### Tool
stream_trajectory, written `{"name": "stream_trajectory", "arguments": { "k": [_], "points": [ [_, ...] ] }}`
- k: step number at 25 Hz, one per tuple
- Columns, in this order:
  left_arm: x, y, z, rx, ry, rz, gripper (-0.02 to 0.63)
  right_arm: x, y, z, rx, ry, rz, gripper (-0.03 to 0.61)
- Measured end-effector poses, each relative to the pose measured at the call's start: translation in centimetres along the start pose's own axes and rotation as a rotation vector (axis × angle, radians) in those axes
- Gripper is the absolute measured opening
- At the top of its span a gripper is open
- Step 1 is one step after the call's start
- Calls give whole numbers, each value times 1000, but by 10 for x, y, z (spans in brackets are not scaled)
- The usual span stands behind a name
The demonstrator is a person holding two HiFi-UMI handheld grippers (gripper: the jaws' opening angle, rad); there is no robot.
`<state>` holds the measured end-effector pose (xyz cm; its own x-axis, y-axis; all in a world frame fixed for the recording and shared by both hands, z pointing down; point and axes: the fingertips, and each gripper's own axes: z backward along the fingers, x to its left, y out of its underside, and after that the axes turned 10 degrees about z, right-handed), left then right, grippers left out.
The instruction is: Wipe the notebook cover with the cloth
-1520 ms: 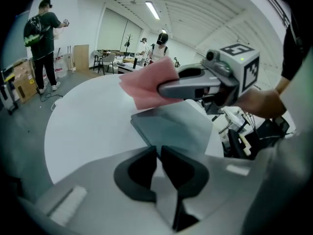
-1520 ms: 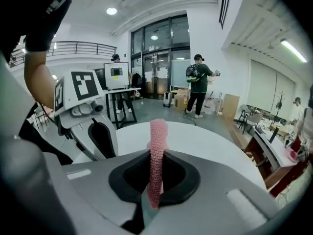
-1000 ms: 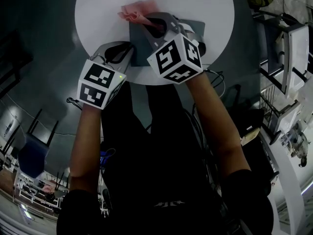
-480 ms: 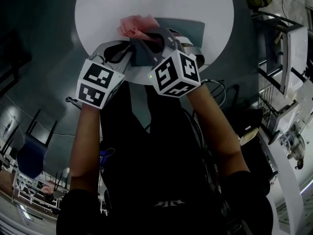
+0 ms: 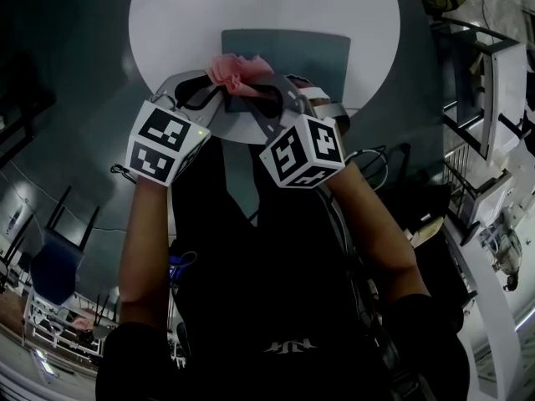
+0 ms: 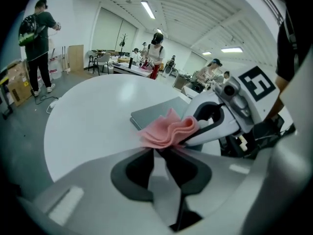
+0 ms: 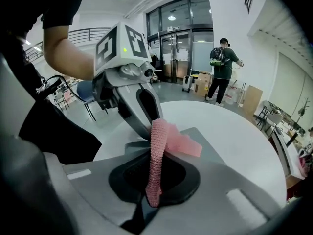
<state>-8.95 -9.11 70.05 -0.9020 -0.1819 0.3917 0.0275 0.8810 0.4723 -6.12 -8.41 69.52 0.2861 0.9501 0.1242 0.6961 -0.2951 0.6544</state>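
Note:
A grey notebook (image 5: 292, 55) lies flat on the round white table (image 5: 184, 15). The pink cloth (image 5: 237, 71) is bunched at the notebook's near left edge. My right gripper (image 5: 250, 88) is shut on the cloth, and a strip of cloth (image 7: 156, 155) runs down between its jaws. My left gripper (image 5: 222, 88) meets it from the left, jaws shut. The cloth (image 6: 168, 131) fans out from the left gripper's (image 6: 156, 150) tips, so it looks pinched there too. In the right gripper view the left gripper (image 7: 146, 132) touches the cloth at the notebook (image 7: 205, 143) edge.
The table's near rim (image 5: 242, 139) lies just under both grippers. A metal rack (image 5: 493, 98) and cables stand on the floor at the right. People stand in the room beyond, one with a backpack (image 7: 222, 65). Bare tabletop (image 6: 88, 116) spreads left of the notebook.
My right gripper has dragged the cloth from the notebook's far left corner back to its near edge, where it now meets the left gripper's tips. The left gripper has hardly moved.

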Motion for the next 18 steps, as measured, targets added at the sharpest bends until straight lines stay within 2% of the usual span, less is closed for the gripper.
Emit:
{"name": "stream_trajectory", "arguments": {
  "k": [6,18],
  "points": [
    [3,8,4,11,11,4,95,18,0,3,4,-27,-14,7],
    [4,5,14,-33,-10,15,75,61,5,15,32,-123,-22,8]
  ]
}}
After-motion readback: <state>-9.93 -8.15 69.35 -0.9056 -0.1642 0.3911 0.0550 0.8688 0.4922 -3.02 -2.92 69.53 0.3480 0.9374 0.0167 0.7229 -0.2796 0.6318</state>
